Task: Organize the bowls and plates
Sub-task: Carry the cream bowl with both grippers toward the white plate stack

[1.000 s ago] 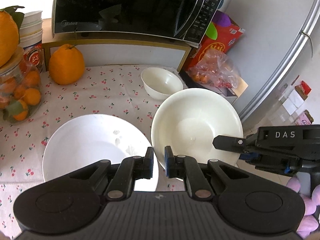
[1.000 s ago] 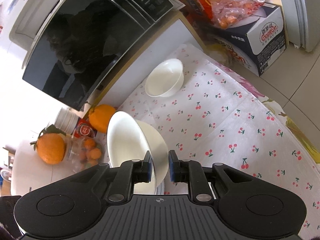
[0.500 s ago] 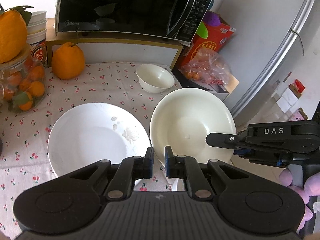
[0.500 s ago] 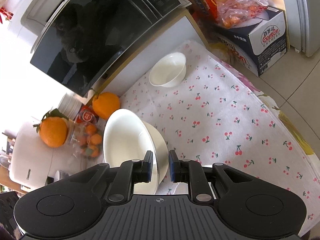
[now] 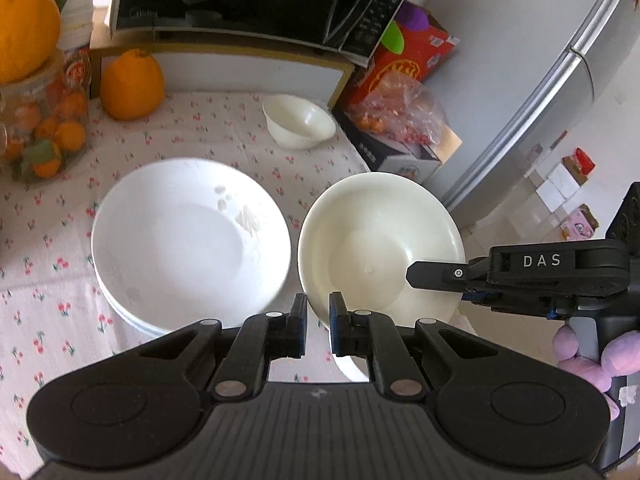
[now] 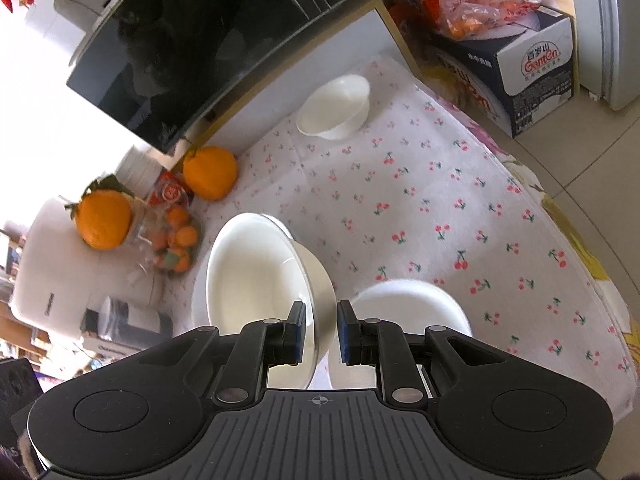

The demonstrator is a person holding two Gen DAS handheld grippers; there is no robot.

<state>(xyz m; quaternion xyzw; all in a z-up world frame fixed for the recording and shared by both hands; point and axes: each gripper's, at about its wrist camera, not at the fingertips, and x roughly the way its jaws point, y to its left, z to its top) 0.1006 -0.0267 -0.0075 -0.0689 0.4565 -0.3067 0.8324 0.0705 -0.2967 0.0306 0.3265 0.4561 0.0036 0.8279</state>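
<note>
Cream bowl (image 5: 380,240) pinched at its rim from two sides: left gripper (image 5: 318,322) clamped on the near edge, right gripper (image 6: 322,330) on the far one. Held just beside stacked plates (image 5: 188,236) on the tablecloth (image 6: 420,208); small bowl (image 5: 300,122) well beyond.

A large cream-coloured glossy ceramic bowl (image 5: 380,240) is tilted, its near rim pinched at 6 o'clock and its far edge at 3 o'clock. At its 9 o'clock, just beside it, a stack of wide white ceramic plates (image 5: 188,240) lies flat on the cloth. At 12 o'clock, well apart, a small white ceramic bowl (image 5: 300,120) stands upright.
</note>
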